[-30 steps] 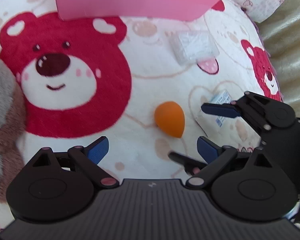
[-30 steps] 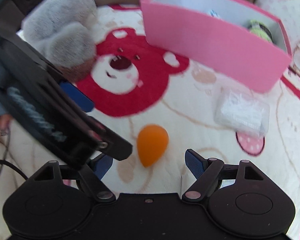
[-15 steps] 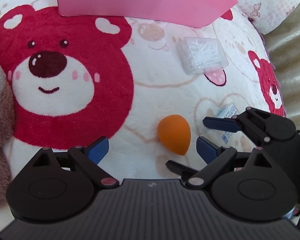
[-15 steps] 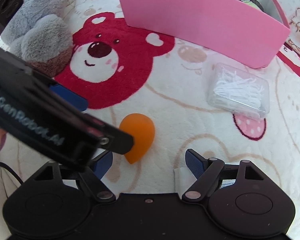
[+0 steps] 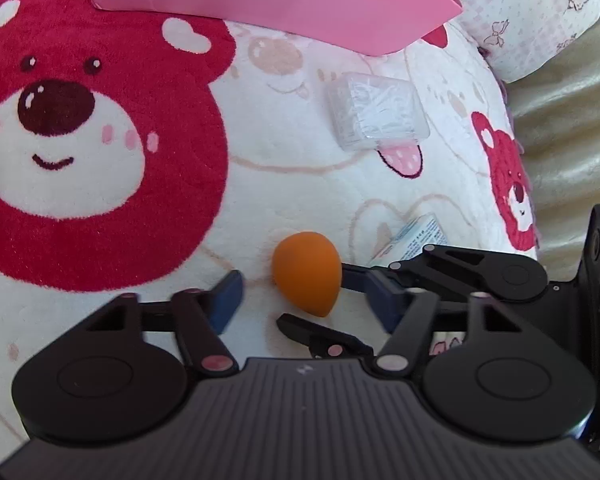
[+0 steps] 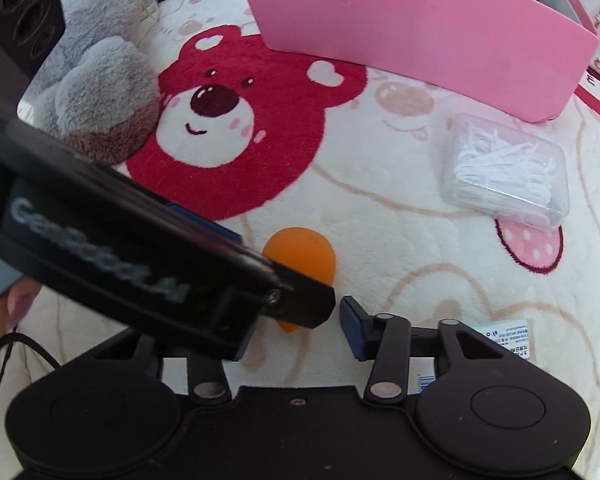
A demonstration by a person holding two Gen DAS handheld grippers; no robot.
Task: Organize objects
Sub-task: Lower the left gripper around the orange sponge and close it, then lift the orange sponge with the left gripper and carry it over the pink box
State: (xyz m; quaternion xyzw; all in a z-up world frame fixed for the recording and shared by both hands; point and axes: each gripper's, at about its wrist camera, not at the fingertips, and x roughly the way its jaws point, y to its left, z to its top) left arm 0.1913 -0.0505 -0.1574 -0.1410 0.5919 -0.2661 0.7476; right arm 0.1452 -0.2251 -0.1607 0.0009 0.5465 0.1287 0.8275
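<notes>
An orange egg-shaped sponge lies on the bear-print blanket. My left gripper straddles it; its jaws are closing, and a gap still shows between each blue pad and the sponge. My right gripper reaches in from the right with one finger along the sponge's side and the other under its narrow tip. In the right wrist view the sponge is half hidden by the left gripper's body. The right gripper is closing too; its right pad stands clear of the tip and its left pad is hidden.
A pink box stands at the back. A clear plastic case of white picks lies to the right. A small printed packet lies under the right gripper. A grey plush toy sits at the left. A pillow is at the far right.
Both pairs of jaws have narrowed around the orange sponge. The left gripper has edged forward so that the sponge now lies between its pads. The sponge has not moved on the blanket.
</notes>
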